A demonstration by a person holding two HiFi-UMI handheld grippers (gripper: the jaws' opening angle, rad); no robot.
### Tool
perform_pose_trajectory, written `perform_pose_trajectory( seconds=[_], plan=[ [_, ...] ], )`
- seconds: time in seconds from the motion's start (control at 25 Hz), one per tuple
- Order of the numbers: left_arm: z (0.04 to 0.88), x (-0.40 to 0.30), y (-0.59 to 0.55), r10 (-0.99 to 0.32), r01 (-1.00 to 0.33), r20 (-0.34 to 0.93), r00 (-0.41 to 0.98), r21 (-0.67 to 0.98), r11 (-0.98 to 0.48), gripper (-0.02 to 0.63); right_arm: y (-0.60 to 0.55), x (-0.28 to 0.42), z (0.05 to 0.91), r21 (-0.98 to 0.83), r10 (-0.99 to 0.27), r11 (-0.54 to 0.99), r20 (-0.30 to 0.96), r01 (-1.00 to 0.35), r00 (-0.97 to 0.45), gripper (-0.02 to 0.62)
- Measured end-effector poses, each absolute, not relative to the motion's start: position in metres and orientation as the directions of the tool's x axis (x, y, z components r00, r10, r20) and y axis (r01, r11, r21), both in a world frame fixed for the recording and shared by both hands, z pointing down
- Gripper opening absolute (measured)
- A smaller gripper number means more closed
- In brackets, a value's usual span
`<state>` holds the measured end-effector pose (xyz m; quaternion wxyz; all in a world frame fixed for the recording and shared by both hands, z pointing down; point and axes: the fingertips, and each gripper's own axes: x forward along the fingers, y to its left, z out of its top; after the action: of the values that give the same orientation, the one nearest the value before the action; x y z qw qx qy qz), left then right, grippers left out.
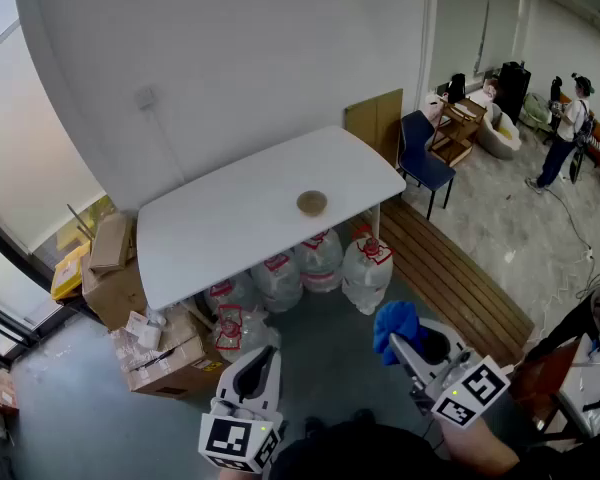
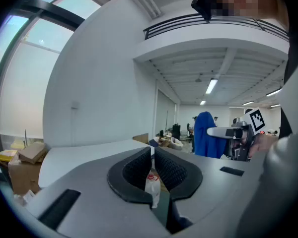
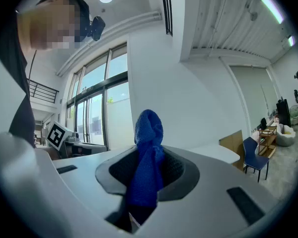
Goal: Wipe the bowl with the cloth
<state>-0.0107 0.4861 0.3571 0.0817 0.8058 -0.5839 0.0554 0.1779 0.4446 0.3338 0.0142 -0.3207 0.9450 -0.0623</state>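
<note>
From the head view, the bowl point(image 1: 312, 203) sits alone on the white surface point(image 1: 230, 218), toward its right end and set back from the near edge, with bare top all around it. Only that view takes it in. Both grippers hang over the floor, well short of the surface.

The right gripper view shows what the head view only hints at: the right gripper point(image 1: 395, 343) has its jaws clamped on the blue cloth point(image 3: 149, 128), which bunches up above them and trails down below. The left gripper view shows the left gripper point(image 2: 152, 152) with its jaws drawn together to a thin slit, nothing between them.

A wall runs along the far long edge of the surface. Water jugs point(image 1: 320, 258) crowd beneath it, cardboard boxes point(image 1: 115, 288) stack at its left end, and a blue chair point(image 1: 420, 153) stands just past its right end. The near side lies open.
</note>
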Motion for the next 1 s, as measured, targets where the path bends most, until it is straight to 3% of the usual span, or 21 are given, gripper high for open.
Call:
perform_pose_trajectory(
  seconds=[0.52,1.0],
  plan=[
    [0.361,-0.034,0.499,-0.926,-0.945,0.19,0.326,0.074,-0.317,0.032,0.458,0.14,0.336,-0.181,-0.551,0.821,-0.003,-0.541,-0.835,0.092],
    [0.366,-0.07,0.501,-0.92,-0.932,0.154,0.361,0.094,-0.35,0.032,0.466,0.108,0.344,-0.156,-0.602,0.784,0.041,-0.6,-0.797,0.092]
  ],
)
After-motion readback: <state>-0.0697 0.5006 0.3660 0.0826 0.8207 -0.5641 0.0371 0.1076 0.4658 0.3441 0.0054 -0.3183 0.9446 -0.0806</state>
